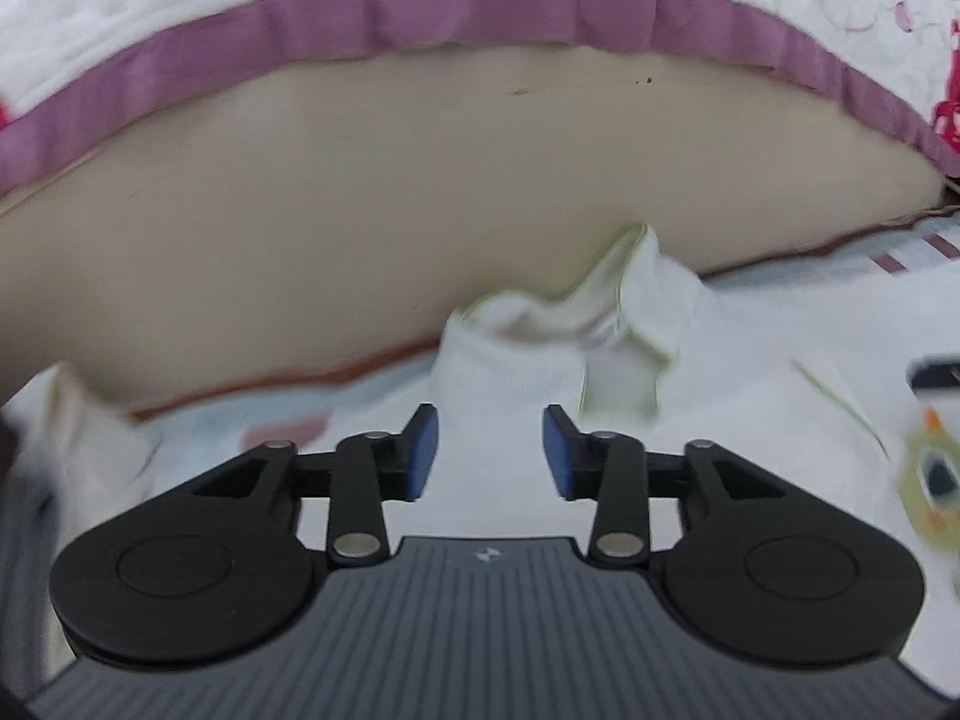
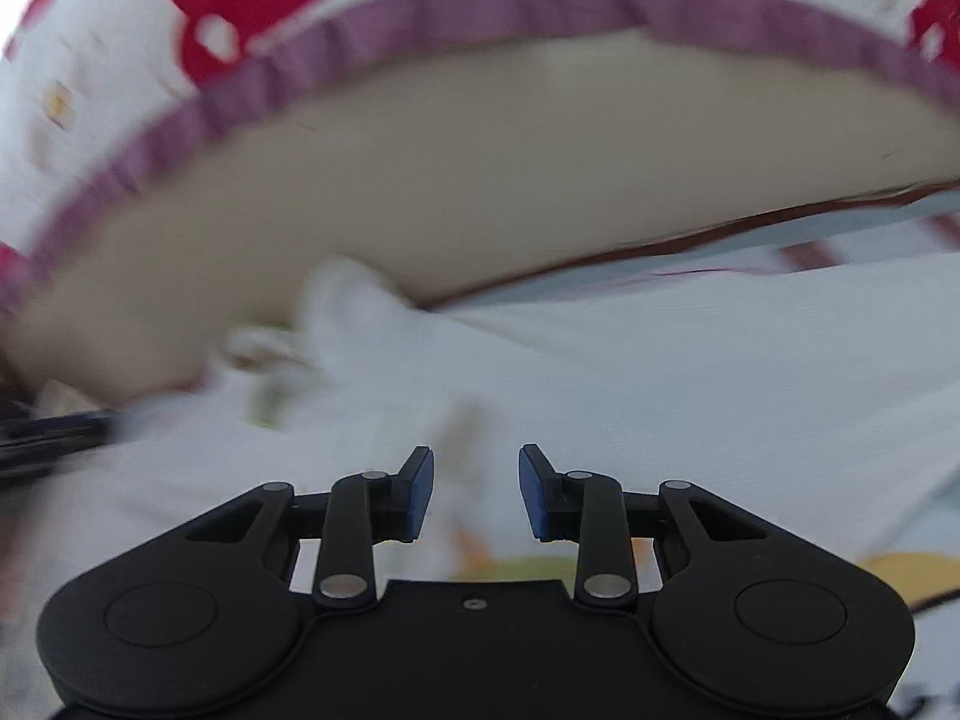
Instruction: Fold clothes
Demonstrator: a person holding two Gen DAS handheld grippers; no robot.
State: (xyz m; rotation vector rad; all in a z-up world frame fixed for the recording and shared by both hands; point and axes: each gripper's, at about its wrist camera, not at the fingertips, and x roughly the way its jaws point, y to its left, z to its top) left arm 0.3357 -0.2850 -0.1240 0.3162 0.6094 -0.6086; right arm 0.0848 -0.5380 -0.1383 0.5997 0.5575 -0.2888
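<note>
A white garment with pale green trim lies rumpled on a bed, its collar or cuff area bunched up just ahead of my left gripper. That gripper hovers low over the cloth, open, with nothing between its blue pads. A green and orange cartoon print shows on the garment at the right. In the right wrist view the same white garment spreads flat ahead, blurred by motion. My right gripper is open above it, its blue pads apart and holding nothing.
A beige mattress or cushion side rises behind the garment, topped by a white quilt with purple binding and red prints. The other gripper's dark body shows at the left edge of the right wrist view. A light patterned sheet lies under the garment.
</note>
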